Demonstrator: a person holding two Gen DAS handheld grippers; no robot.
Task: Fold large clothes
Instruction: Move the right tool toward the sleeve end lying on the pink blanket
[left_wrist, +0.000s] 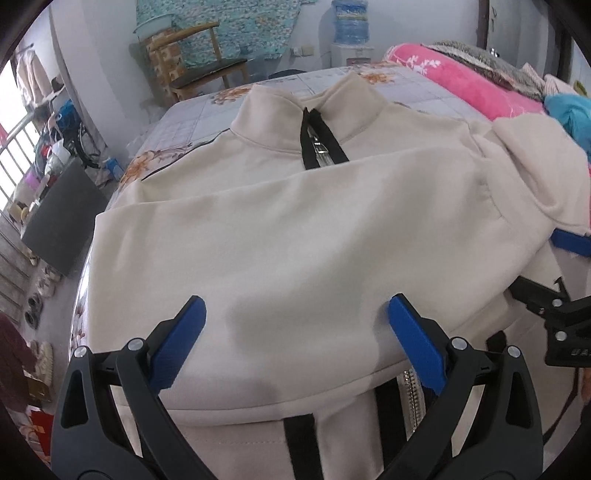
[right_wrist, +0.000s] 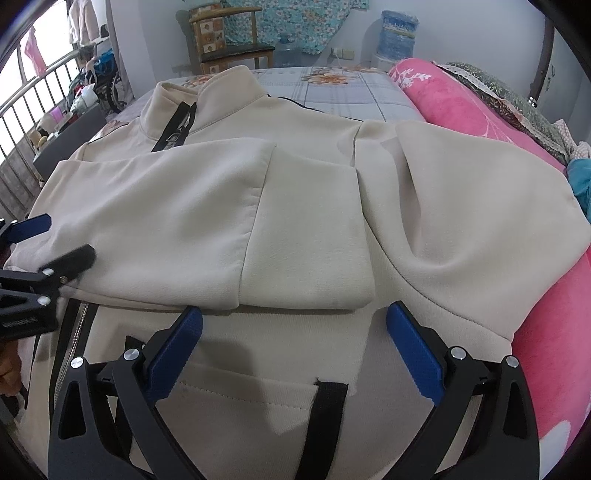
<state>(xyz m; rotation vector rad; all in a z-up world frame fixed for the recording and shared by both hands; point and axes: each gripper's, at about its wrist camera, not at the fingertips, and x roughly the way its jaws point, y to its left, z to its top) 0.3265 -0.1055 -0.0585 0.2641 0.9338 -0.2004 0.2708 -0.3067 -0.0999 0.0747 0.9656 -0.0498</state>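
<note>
Jacket (left_wrist: 295, 229), cream with a black zip, lies front-up on the bed (left_wrist: 192, 122), collar at the far end and hem towards the person, so its long axis runs straight away from both sets of fingers. One sleeve (right_wrist: 177, 218) is already folded crosswise over the chest, making a band that lies at right angles to that axis; its cuff end (right_wrist: 306, 266) sits just ahead of the right gripper (right_wrist: 293, 347). Beyond and to the right of those fingers, the other sleeve (right_wrist: 480, 221) spreads out unfolded against the pink blanket (right_wrist: 554, 332).

Left gripper (left_wrist: 297, 339) hovers over the near edge of the folded sleeve, fingers spread wide and holding nothing. The right gripper is likewise spread and empty, above the lower front panel near a black pocket tab (right_wrist: 328, 402).

Judging by this layout, the loose sleeve comes next, and the right gripper is clearly the nearer one: the cloth lies forward and outward from it, to be drawn inward across the chest.
</note>
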